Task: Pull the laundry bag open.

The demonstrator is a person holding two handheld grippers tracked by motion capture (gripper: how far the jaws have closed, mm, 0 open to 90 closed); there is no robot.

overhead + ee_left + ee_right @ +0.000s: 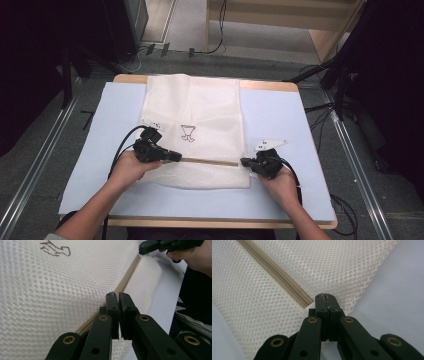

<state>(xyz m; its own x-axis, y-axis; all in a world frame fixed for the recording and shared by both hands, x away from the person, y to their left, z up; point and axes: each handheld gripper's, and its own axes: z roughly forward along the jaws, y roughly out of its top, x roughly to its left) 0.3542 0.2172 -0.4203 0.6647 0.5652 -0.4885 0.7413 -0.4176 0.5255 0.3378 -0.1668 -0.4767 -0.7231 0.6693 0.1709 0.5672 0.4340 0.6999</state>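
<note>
The mesh bag [192, 135] lies flat on the worktop [280, 200]. The right claw [326, 298] pinches the bag's corner by the zip [210, 161] end, anchoring it; the left claw [117, 300], clamped at the zip's other end, probably holds the slider, so the zip stays taut.
</note>
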